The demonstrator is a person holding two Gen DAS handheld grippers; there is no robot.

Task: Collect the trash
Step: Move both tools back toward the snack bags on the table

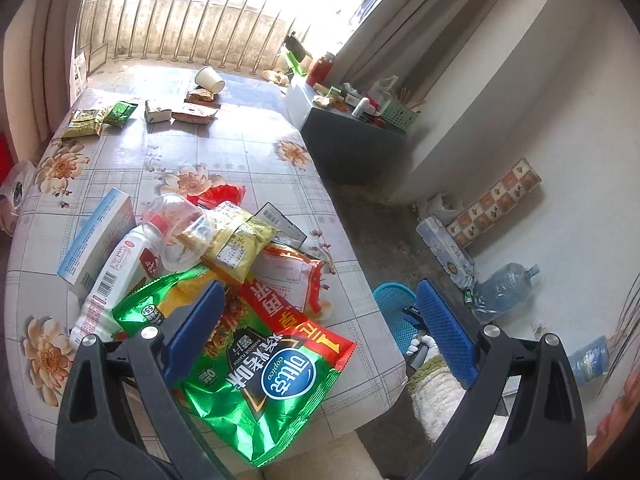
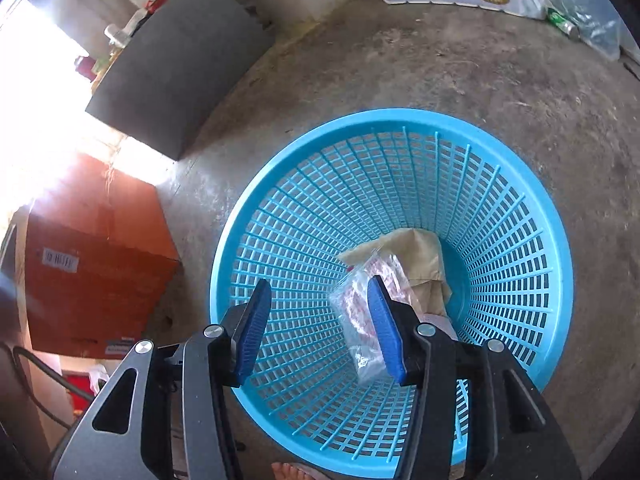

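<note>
The right gripper point(image 2: 316, 328) hangs over a blue mesh wastebasket point(image 2: 516, 216), its blue-padded jaws parted with nothing pressed between them. Just past its right finger, inside the basket, lies a clear crinkled plastic wrapper point(image 2: 360, 308) printed in red, resting against a crumpled brown paper bag point(image 2: 420, 256) at the bottom. The basket stands on a bare concrete floor point(image 2: 440, 72).

The left gripper point(image 1: 320, 328) is spread wide and holds nothing. Its left finger point(image 1: 196, 328) hovers over a heap of trash at the near end of a table covered by a floral cloth point(image 1: 224, 152). On top lies a glossy green chip bag point(image 1: 256, 384), with a red snack bag point(image 1: 288, 280), a yellow packet point(image 1: 236, 240), a white bottle with a red label point(image 1: 116, 276), a crushed clear cup point(image 1: 176, 216) and a pale blue carton point(image 1: 100, 232) piled beside it.

Only the left wrist view shows the table, with more wrappers and a tipped paper cup point(image 1: 209, 79) at its far end. There the wastebasket point(image 1: 390, 304) is just a sliver beyond the table's edge. Only the right wrist view looks into the basket, and shows an orange cardboard box point(image 2: 100, 264) beside it.
</note>
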